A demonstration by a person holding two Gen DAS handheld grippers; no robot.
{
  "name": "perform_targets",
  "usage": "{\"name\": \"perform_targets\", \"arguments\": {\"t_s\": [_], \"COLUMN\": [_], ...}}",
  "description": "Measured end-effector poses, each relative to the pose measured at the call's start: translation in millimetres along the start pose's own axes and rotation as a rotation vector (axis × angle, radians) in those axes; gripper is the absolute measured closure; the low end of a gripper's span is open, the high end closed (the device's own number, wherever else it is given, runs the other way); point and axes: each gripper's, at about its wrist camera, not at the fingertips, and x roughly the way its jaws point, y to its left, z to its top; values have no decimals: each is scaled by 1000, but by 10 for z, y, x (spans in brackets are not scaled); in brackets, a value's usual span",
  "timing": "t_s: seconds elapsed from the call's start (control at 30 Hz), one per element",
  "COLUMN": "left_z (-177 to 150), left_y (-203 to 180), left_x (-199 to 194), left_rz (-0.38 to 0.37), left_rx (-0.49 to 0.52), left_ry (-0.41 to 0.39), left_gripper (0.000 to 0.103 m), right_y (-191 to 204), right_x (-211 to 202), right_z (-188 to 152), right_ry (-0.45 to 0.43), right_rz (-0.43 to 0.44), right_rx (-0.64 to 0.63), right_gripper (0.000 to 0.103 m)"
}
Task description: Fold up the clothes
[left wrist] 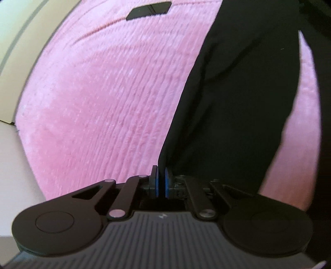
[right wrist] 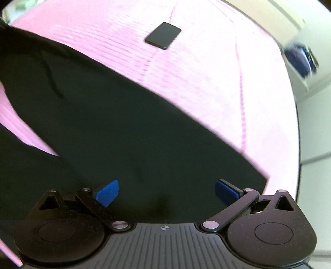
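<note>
A black garment lies on a pink fleece blanket. In the left wrist view my left gripper is shut, its blue pads pinching the garment's lower left edge. In the right wrist view the same black garment stretches across the blanket from upper left to lower right. My right gripper is open, its blue pads wide apart above the cloth near its lower edge, holding nothing.
A black phone lies flat on the blanket beyond the garment; it also shows in the left wrist view. A cream wall or furniture edge borders the blanket at left. A dark blue object sits at far right.
</note>
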Motion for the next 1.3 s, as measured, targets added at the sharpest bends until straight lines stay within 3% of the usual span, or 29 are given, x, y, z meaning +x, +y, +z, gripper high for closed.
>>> {"name": "perform_targets", "arguments": {"t_s": [0.07,0.1,0.13,0.23,0.43,0.53,0.73,0.77,0.8,0.83,0.87,0.9,1.07,1.23,1.3], "left_z": [34,51,69,200,586,730,825,809,784,769,754,724,622,591,506], "left_y": [-160,-240,-320,-581,-1107,-1312,-1600,-1638,-1669,-1676,-1682,-1703,-1654,-1430,-1388], "left_x": [-145,-215,-286,-432,-614,-660,-620,-648,-673,-662,-648,-654,-633,-859,-1095], "left_rz": [21,32,42,76,132,158,149,149,148,149,150,150,168,236,253], "left_rx": [-20,-30,-40,-85,-178,-200,-175,-172,-165,-161,-158,-157,-152,-188,-211], "left_ry": [16,25,34,81,221,282,373,381,391,400,408,416,410,318,262], "left_gripper": [100,100,100,101,101,101,101,101,101,101,101,101,101,101,101], "right_y": [-347,-524,-704,-1180,-1875,-1966,-2097,-2128,-2158,-2187,-2186,-2170,-2074,-1691,-1423], "right_x": [182,283,409,744,1396,1702,2061,2086,2093,2097,2054,1971,1308,249,-59], "right_z": [-2,3,7,-10,12,82,129,142,154,164,153,128,-73,-793,-1212], "right_ry": [-9,-8,2,17,28,72,155,167,181,194,192,178,35,-156,-180], "right_rz": [-11,-13,-14,13,188,224,404,422,435,447,434,413,259,26,-42], "right_rx": [-56,-85,-130,-270,-403,-439,-469,-450,-422,-394,-392,-405,-421,-379,-347], "right_gripper": [7,23,30,31,36,39,40,46,60,67,88,94,97,98,98]}}
